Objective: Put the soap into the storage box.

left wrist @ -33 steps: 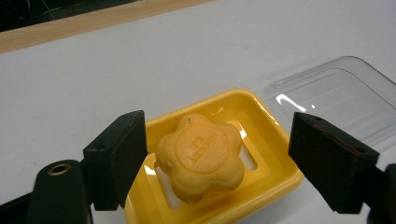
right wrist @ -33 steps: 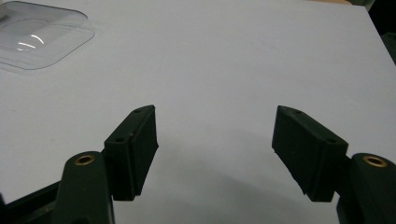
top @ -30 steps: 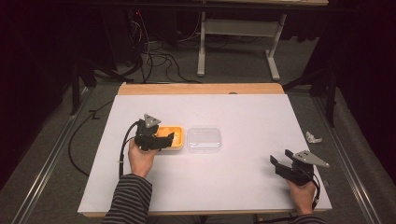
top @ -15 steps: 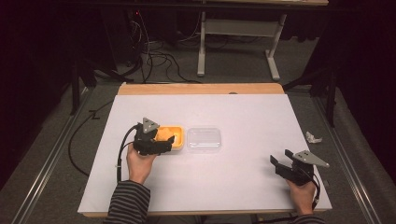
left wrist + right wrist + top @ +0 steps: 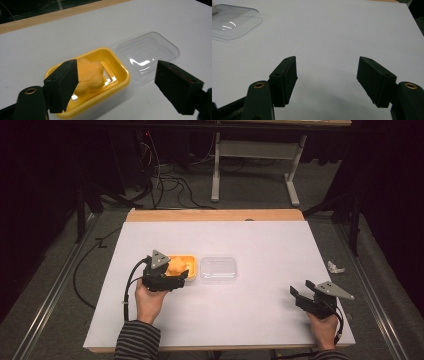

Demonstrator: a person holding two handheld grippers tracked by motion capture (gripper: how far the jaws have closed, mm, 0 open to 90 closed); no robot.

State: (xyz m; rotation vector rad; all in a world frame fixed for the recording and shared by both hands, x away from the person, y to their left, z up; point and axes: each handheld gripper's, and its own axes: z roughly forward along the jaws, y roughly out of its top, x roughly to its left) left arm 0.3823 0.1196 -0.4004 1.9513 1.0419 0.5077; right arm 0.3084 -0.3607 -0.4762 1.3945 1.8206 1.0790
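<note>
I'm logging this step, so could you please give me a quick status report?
Left tool open, right tool open, idle. Orange flower-shaped piece lies in yellow tray; clear lid beside it. Nothing in the way.

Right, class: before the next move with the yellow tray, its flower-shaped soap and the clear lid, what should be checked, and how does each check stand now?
1. Soap lies inside yellow tray: ok.
2. Left gripper jaws apart, nothing clamped: ok.
3. Clear lid off the tray, beside it on the table: ok.
4. Right gripper open, holding nothing: ok.
5. Lid touching the tray's rim or just apart: cannot tell.
</note>
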